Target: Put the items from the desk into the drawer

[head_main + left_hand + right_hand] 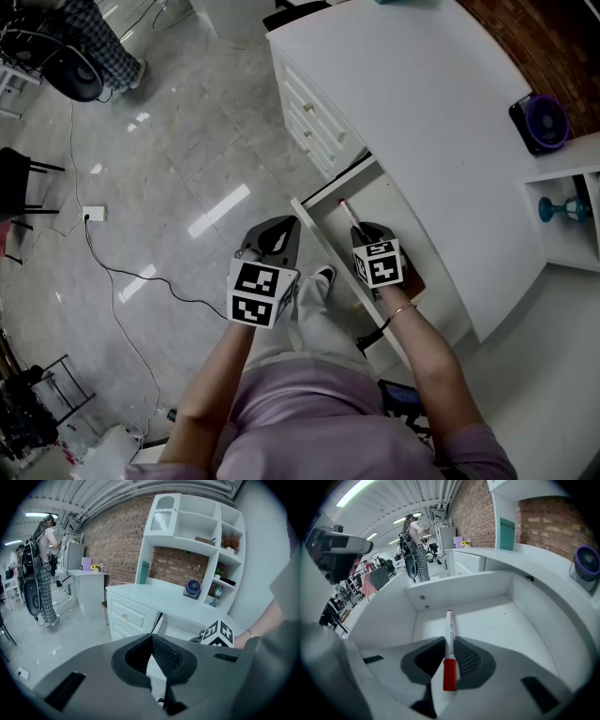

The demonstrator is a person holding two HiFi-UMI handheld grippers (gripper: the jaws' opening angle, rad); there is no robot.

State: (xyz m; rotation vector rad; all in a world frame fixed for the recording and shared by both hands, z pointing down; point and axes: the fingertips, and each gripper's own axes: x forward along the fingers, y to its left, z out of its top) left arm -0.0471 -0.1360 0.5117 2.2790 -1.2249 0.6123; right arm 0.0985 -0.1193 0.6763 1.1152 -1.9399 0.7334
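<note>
Over the open drawer (501, 620), our right tool (450, 641) is clenched on the marker (449, 625), a smooth white barrel with a red cap. We'd go low before letting go, since round plastic likely rolls on that slick white floor. Left tool (152, 644) is pinched together, empty.

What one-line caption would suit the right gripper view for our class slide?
Right gripper holds a red-capped marker over the open white drawer.

White pen (449, 644) with a red cap, white drawer (501, 620), white desk (441, 122), purple fan (541, 122) far right, red brick wall (117, 541), shiny grey floor (187, 178), lilac shirt (309, 412)
</note>
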